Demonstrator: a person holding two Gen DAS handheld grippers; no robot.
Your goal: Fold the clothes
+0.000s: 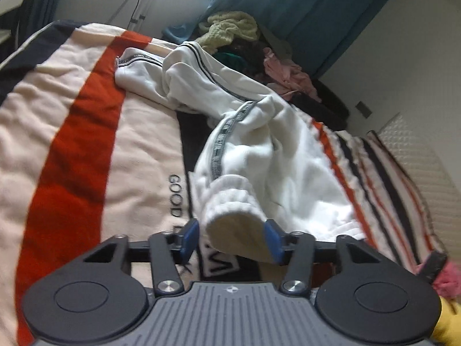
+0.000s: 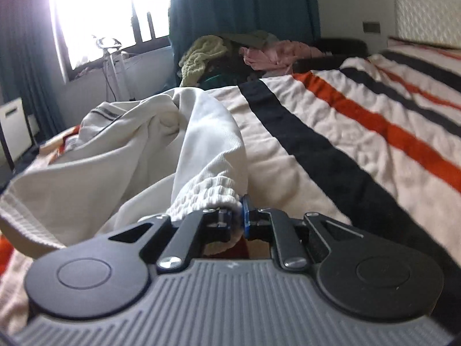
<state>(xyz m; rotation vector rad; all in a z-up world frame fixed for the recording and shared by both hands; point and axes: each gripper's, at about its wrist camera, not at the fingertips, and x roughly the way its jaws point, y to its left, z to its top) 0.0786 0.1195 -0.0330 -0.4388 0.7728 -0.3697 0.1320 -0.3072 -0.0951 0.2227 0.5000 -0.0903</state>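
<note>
Two grippers work white fleece sweatpants (image 1: 259, 144) on the striped bed (image 1: 86, 144). Right gripper (image 2: 240, 219) is clamped on a ribbed elastic cuff (image 2: 210, 196). Left gripper (image 1: 233, 239) stands parted, other cuff (image 1: 230, 213) between its blue pads, unpinched. Legs run lengthwise away from both grippers toward the far edge; soft, crumpled.

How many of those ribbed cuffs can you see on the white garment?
2. One cuff sits between the open left gripper; the other cuff is pinched by the right gripper. More may be hidden.
</note>
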